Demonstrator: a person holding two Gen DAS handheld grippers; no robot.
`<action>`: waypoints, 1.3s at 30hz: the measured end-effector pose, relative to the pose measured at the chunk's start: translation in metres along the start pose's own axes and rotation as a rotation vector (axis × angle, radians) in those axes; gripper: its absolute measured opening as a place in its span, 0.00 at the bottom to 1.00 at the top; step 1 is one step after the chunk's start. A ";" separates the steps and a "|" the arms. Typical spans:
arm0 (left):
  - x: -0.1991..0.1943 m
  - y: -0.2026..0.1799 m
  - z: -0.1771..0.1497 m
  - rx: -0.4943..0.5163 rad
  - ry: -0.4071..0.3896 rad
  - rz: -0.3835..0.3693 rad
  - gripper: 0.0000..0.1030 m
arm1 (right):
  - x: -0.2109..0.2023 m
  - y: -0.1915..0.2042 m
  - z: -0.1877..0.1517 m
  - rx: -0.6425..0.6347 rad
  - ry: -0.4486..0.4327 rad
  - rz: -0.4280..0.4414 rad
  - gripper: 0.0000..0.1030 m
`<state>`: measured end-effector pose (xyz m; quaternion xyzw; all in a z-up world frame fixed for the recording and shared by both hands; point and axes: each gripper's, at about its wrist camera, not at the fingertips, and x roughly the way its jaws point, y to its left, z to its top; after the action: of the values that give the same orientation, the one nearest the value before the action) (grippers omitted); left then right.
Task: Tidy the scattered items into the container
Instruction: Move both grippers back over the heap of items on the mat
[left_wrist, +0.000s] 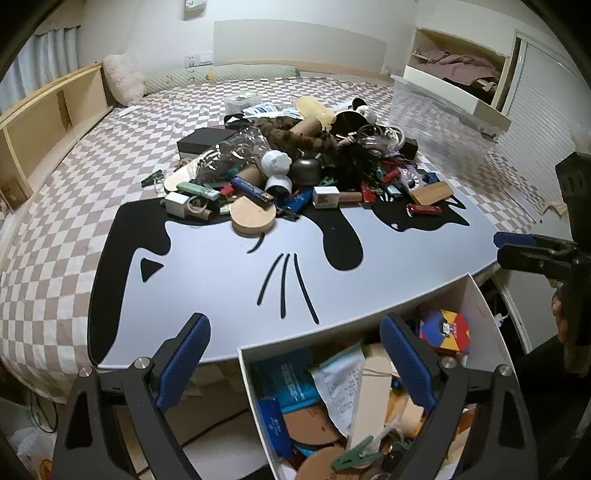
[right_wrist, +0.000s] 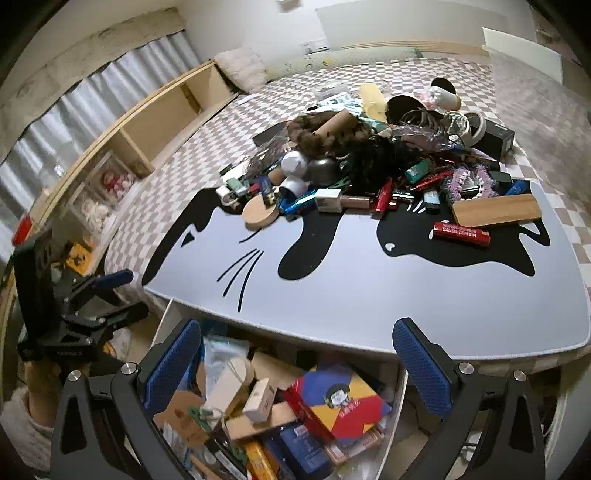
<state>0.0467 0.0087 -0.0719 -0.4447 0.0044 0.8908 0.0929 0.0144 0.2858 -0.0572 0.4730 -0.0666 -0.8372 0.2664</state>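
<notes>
Both wrist views cut off the container (left_wrist: 480, 295): only its white far wall and corners show, and its near end runs out of frame beneath my grippers. Its contents overlap too much to separate fully; I can make out a multicoloured box (right_wrist: 340, 402), a green clothespin (left_wrist: 352, 458) and printed paper. The container sits below the near edge of the surface (right_wrist: 369, 295), its long axis running away from that edge toward me. The scattered items (right_wrist: 369, 166) are heaped at the far side of the cat-patterned mat, many buried under dark feathery material. A red bar (right_wrist: 461, 232) lies apart from the heap, long axis left-right; a wooden block (right_wrist: 495, 210) lies just behind it. My left gripper (left_wrist: 295, 354) is spread wide, empty, above the container. My right gripper (right_wrist: 303, 354) is likewise wide apart, holding nothing.
</notes>
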 end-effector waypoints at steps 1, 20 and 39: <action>0.001 0.001 0.002 -0.002 -0.005 0.007 0.92 | 0.000 -0.001 0.003 0.005 -0.008 -0.003 1.00; 0.024 0.030 0.055 -0.055 -0.090 0.039 0.99 | 0.027 -0.047 0.059 0.028 -0.078 -0.221 1.00; 0.089 0.105 0.112 -0.228 -0.071 0.078 0.99 | 0.047 -0.116 0.094 0.219 -0.091 -0.299 1.00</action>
<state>-0.1119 -0.0697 -0.0821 -0.4202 -0.0829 0.9036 0.0071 -0.1269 0.3474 -0.0839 0.4653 -0.0981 -0.8758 0.0827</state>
